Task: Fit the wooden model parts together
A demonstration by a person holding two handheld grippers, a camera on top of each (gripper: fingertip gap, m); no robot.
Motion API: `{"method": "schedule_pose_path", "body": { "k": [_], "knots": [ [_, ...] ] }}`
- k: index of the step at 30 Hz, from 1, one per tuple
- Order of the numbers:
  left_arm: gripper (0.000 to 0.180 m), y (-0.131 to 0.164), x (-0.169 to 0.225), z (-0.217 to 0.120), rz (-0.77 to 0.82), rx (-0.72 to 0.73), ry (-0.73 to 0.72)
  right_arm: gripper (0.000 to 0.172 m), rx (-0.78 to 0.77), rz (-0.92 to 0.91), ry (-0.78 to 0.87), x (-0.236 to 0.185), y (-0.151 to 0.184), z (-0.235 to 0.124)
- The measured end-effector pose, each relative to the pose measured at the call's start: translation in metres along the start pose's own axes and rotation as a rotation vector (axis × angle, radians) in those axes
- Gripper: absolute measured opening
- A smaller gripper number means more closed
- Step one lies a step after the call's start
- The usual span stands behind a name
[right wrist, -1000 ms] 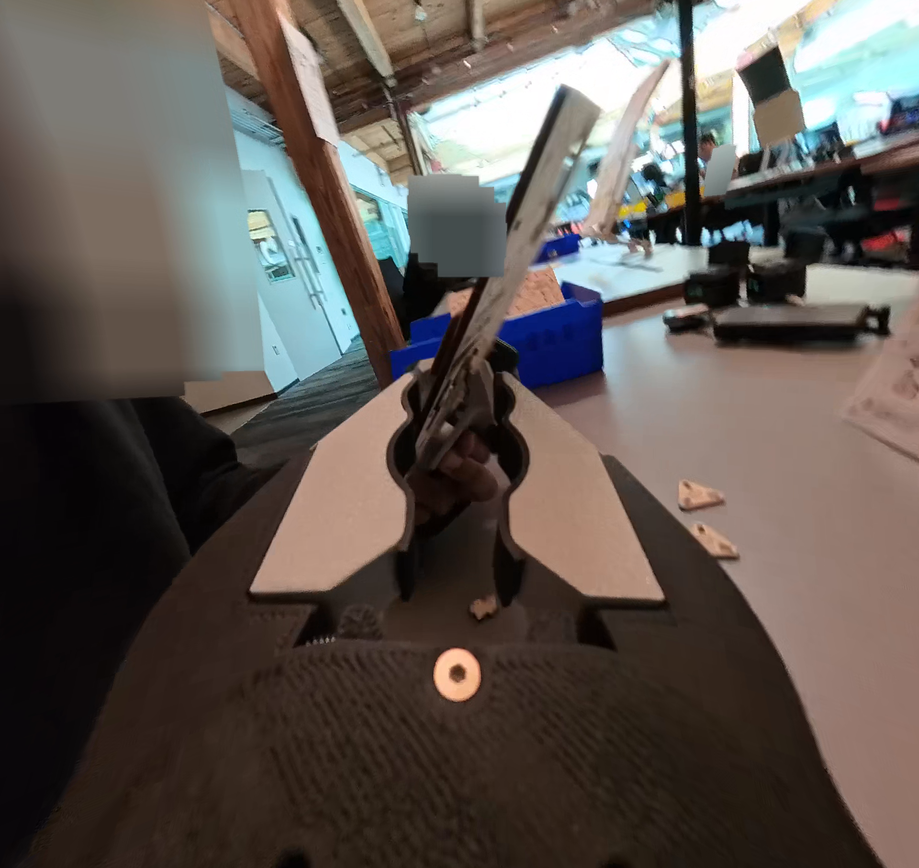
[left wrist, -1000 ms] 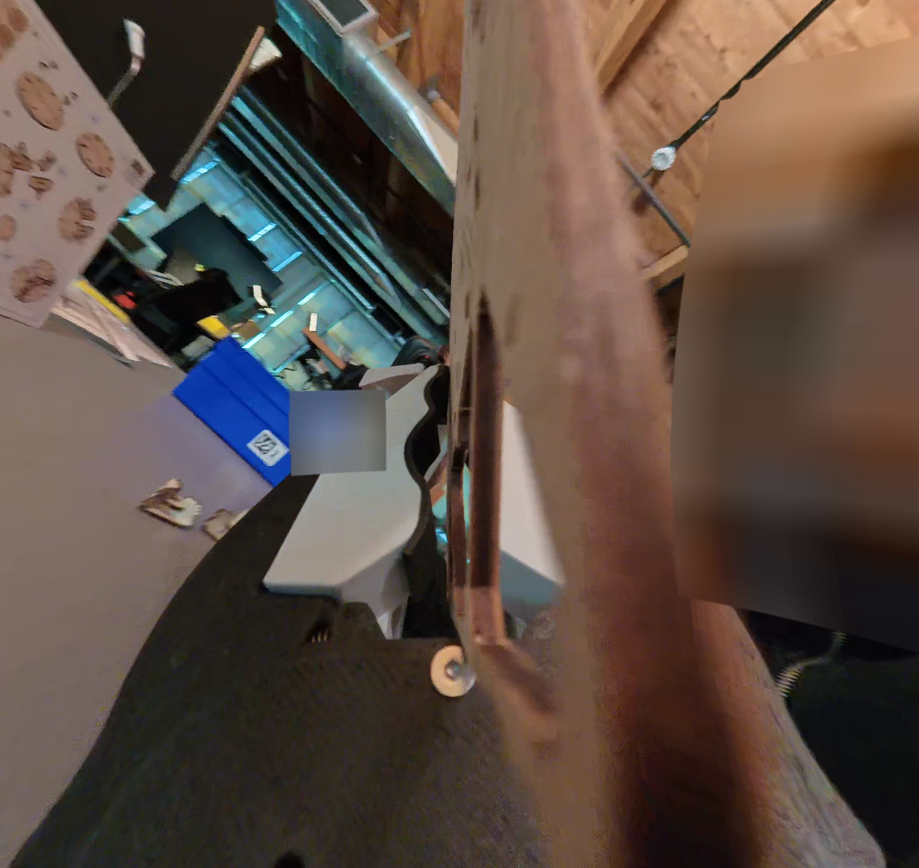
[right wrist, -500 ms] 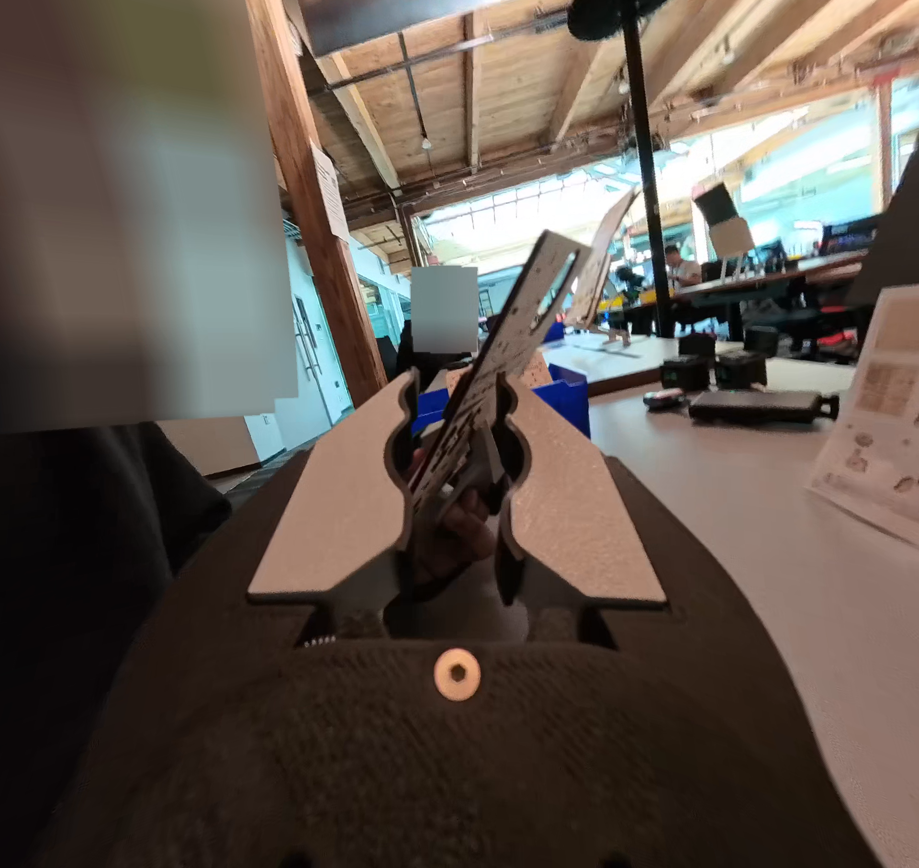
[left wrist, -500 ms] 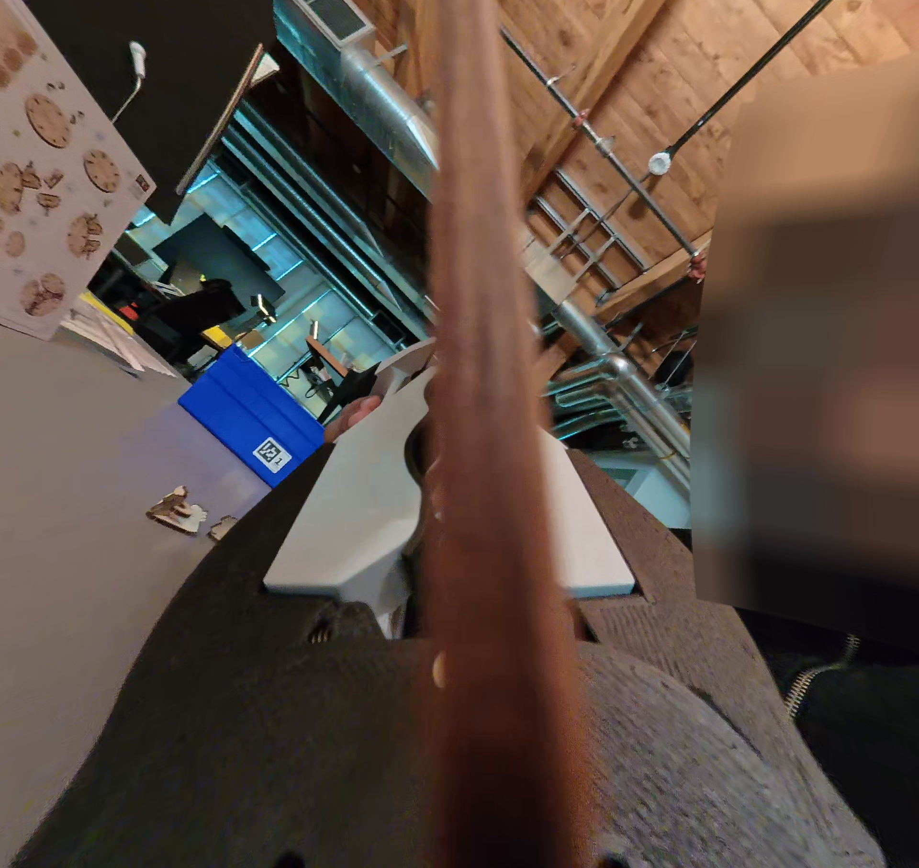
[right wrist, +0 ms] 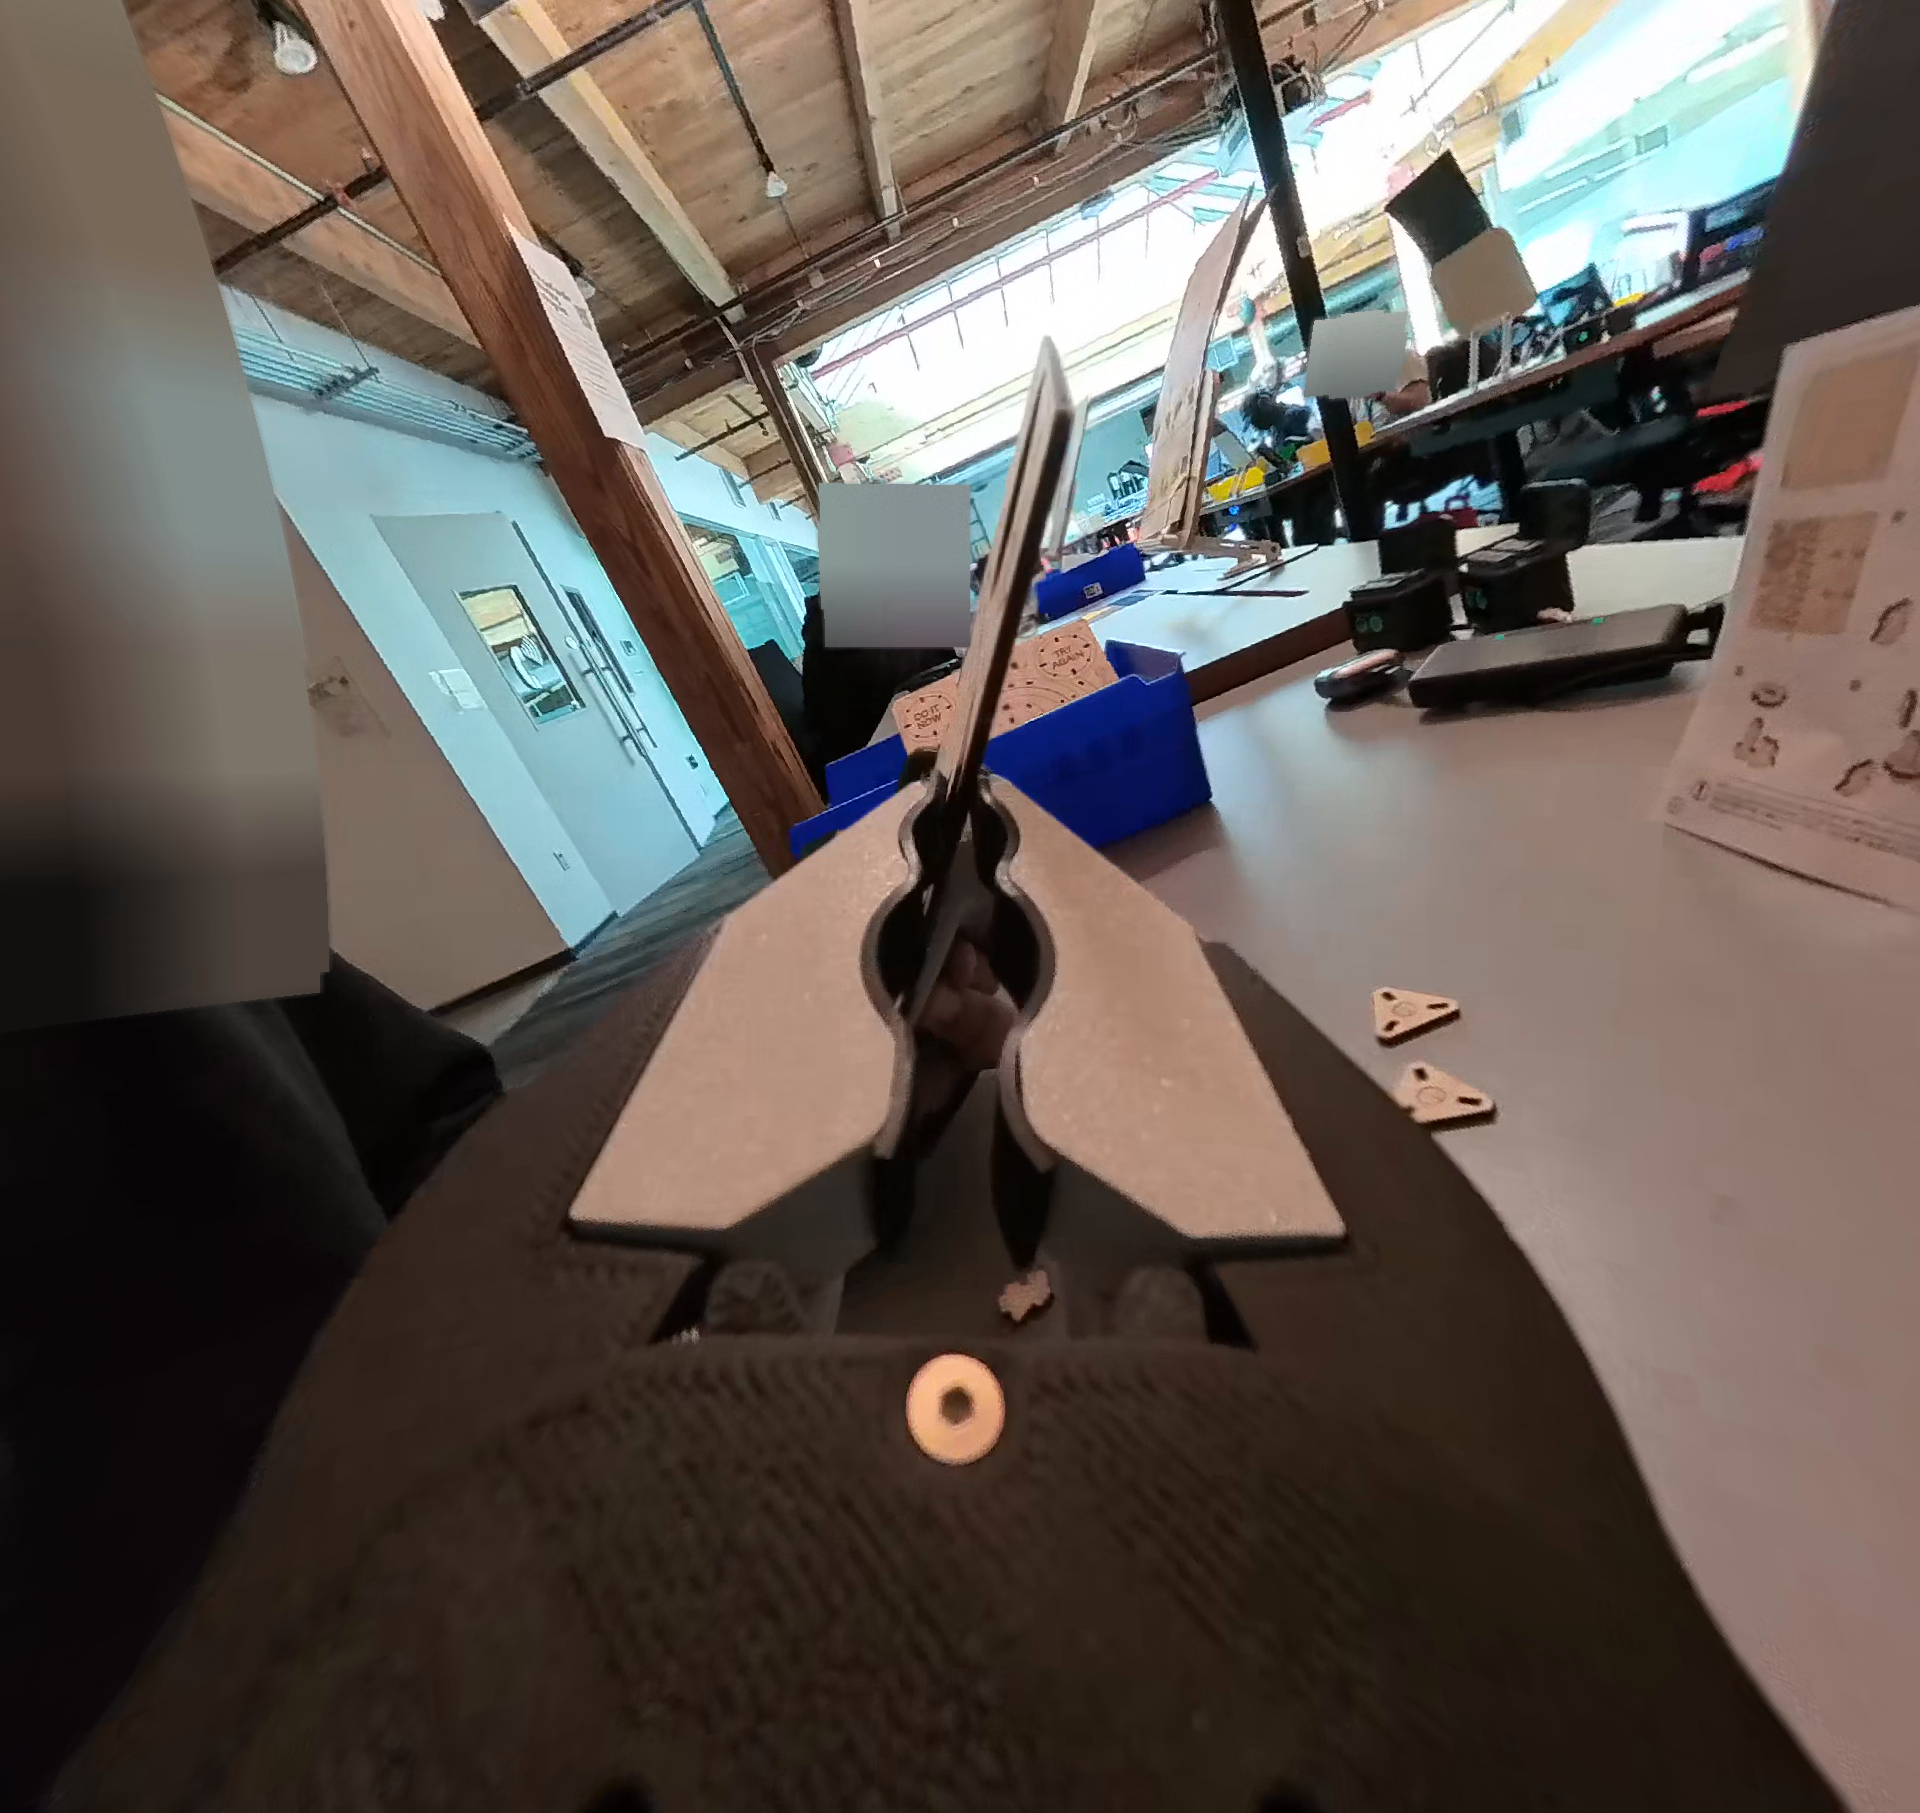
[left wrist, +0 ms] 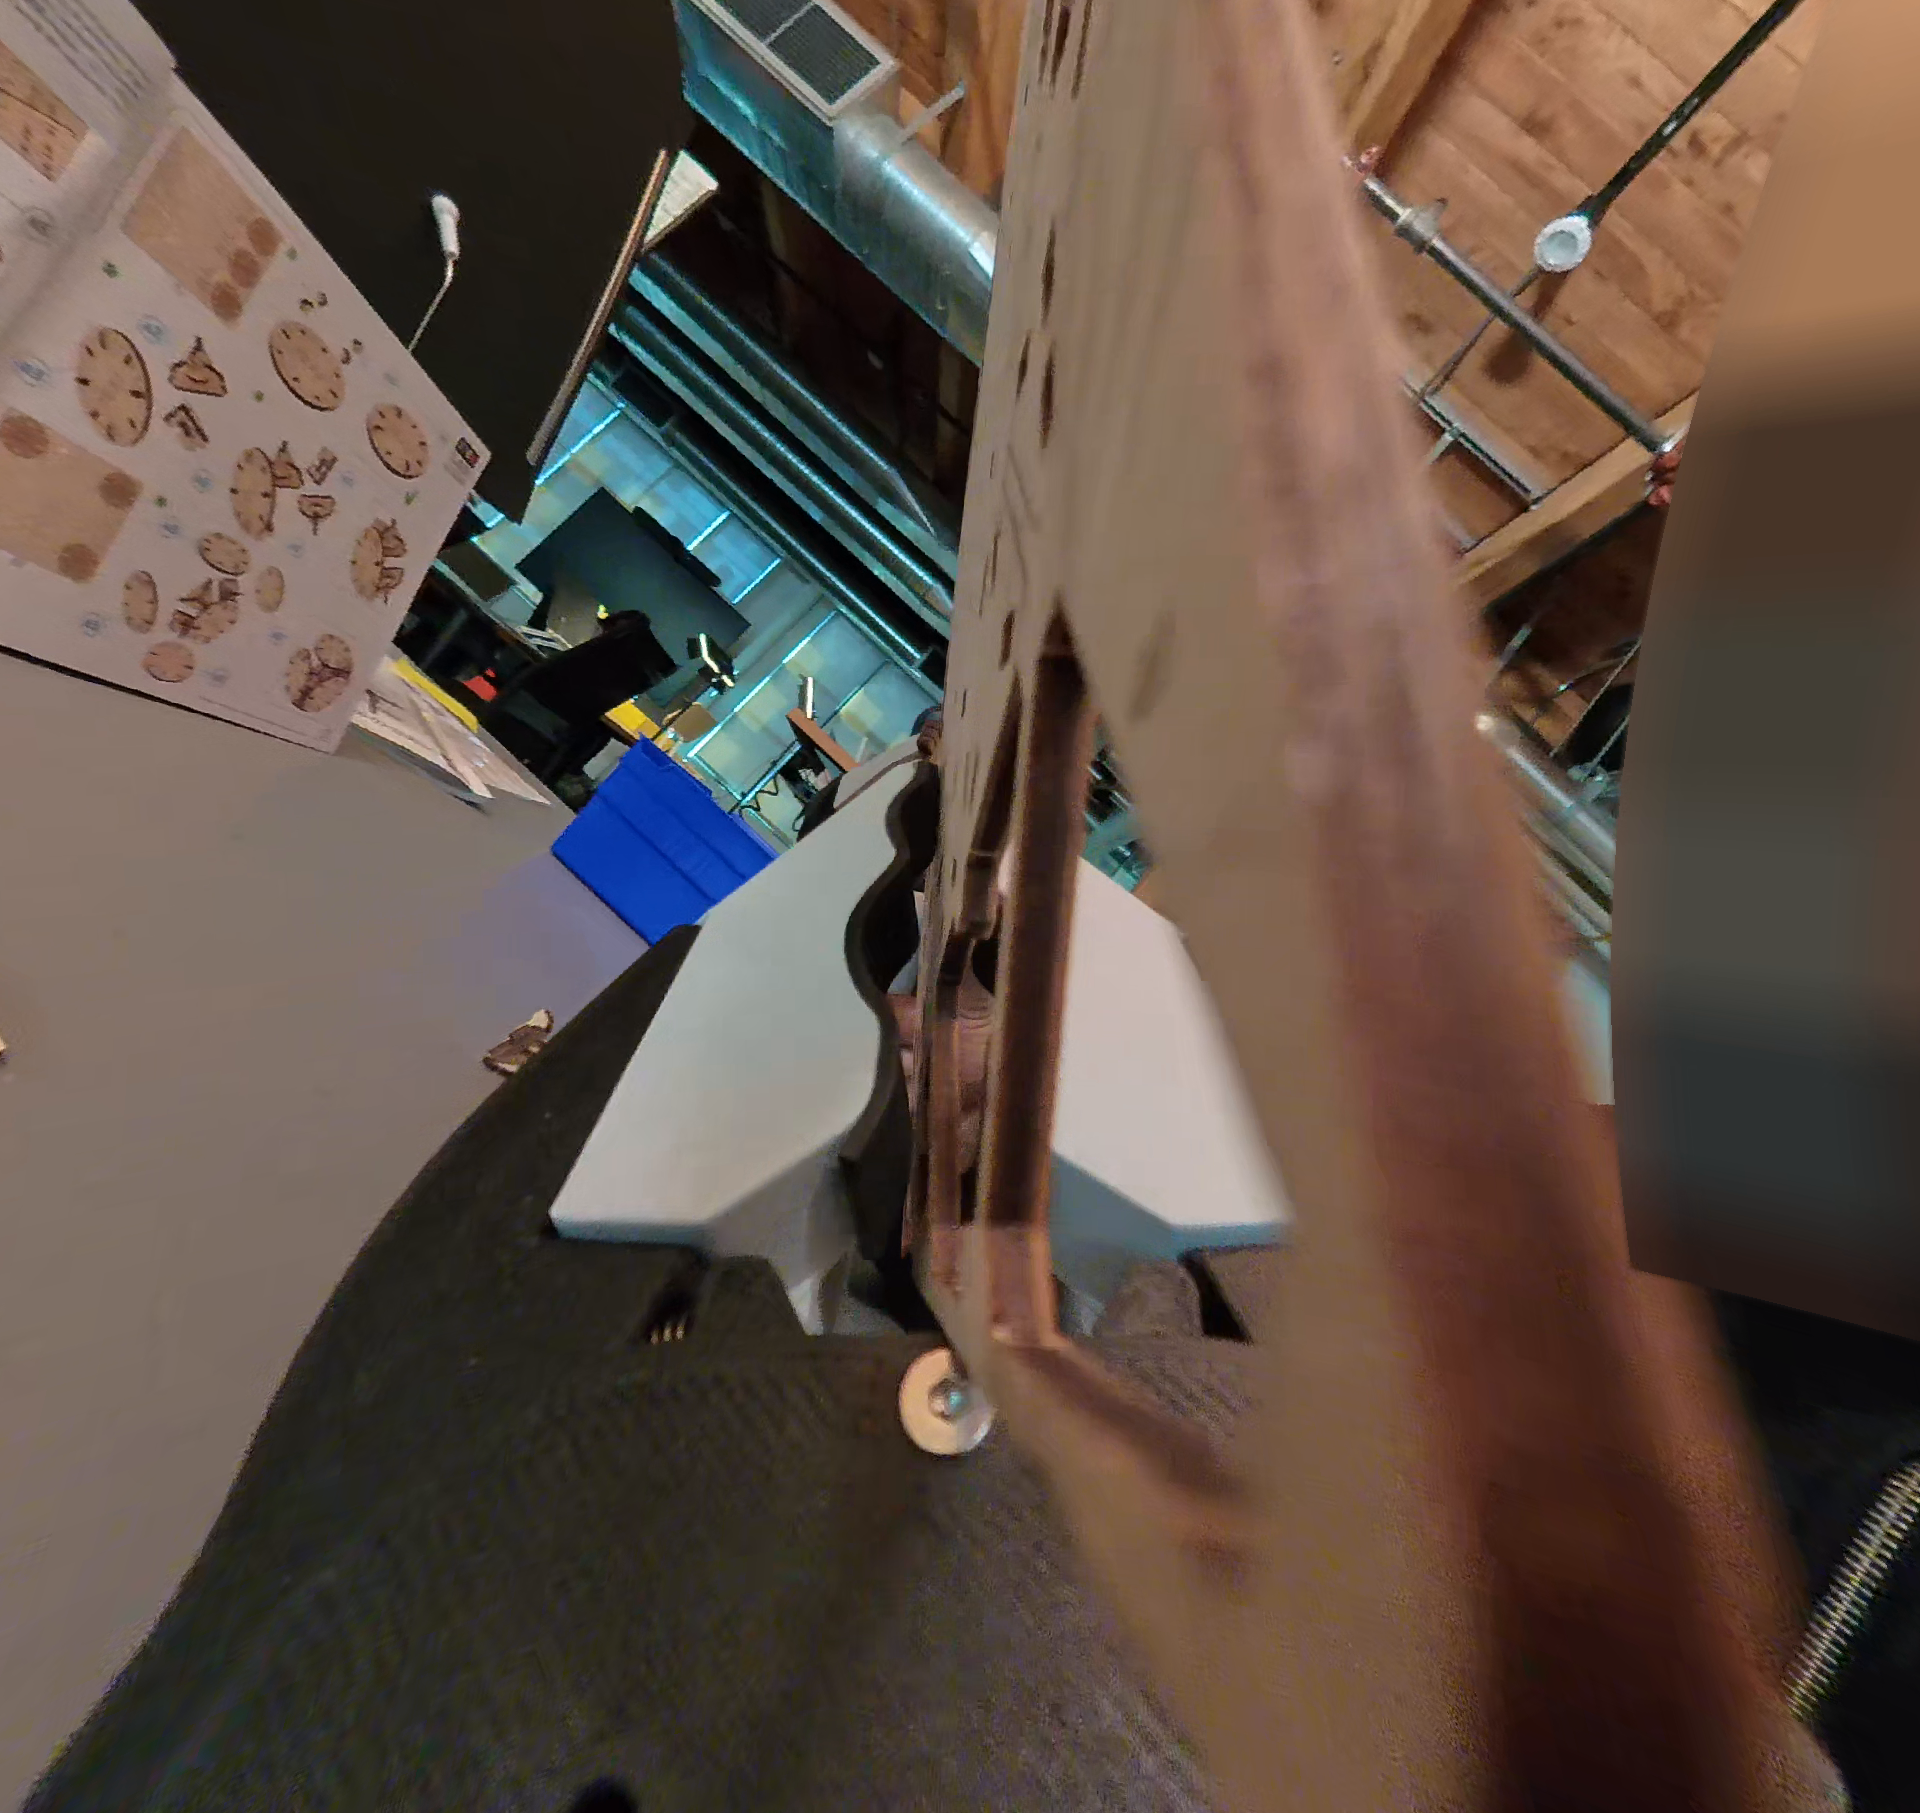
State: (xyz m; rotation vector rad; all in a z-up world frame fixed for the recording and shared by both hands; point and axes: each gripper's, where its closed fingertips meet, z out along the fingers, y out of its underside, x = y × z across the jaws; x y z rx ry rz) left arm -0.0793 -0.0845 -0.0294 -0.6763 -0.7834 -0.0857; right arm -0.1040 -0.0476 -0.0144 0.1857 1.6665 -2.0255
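A thin laser-cut wooden sheet (left wrist: 1195,413) stands upright and close in the left wrist view, blurred. My left gripper (left wrist: 977,797) is shut on its lower part; the sheet hides most of the right finger. In the right wrist view the same sheet (right wrist: 1023,537) shows edge-on as a dark blade. My right gripper (right wrist: 961,813) is shut on it, both pads pressing its faces near the tips. A person's finger (right wrist: 966,994) shows behind the jaws. Both grippers hold the sheet above a grey table (right wrist: 1558,932).
A blue bin (right wrist: 1091,776) with engraved wooden cards stands just beyond the sheet; it also shows in the left wrist view (left wrist: 655,849). A printed instruction sheet (right wrist: 1818,620) stands at the right. Two triangular wooden pieces (right wrist: 1413,1015) and black devices (right wrist: 1558,651) lie on the table. There is about 5 centimetres between the tips of the two grippers.
My right gripper's fingers stood apart around the sheet and have now closed on it. The sheet has turned edge-on in the right view. The left gripper keeps its hold.
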Motion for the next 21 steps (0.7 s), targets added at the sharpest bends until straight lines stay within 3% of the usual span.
{"method": "schedule_pose_path", "body": {
  "k": [10, 16, 21],
  "knots": [
    [0.002, 0.000, -0.002, 0.000, 0.013, -0.002, -0.015, 0.001, -0.012, 0.053, 0.000, 0.004, 0.002, 0.000],
    [0.000, -0.001, 0.000, -0.001, -0.041, 0.016, 0.024, 0.003, 0.029, -0.024, -0.013, -0.002, -0.003, 0.002],
    [0.000, -0.017, 0.007, -0.009, -0.238, 0.121, 0.173, 0.039, 0.148, 0.021, -0.026, 0.002, -0.018, -0.004]
  ]
}}
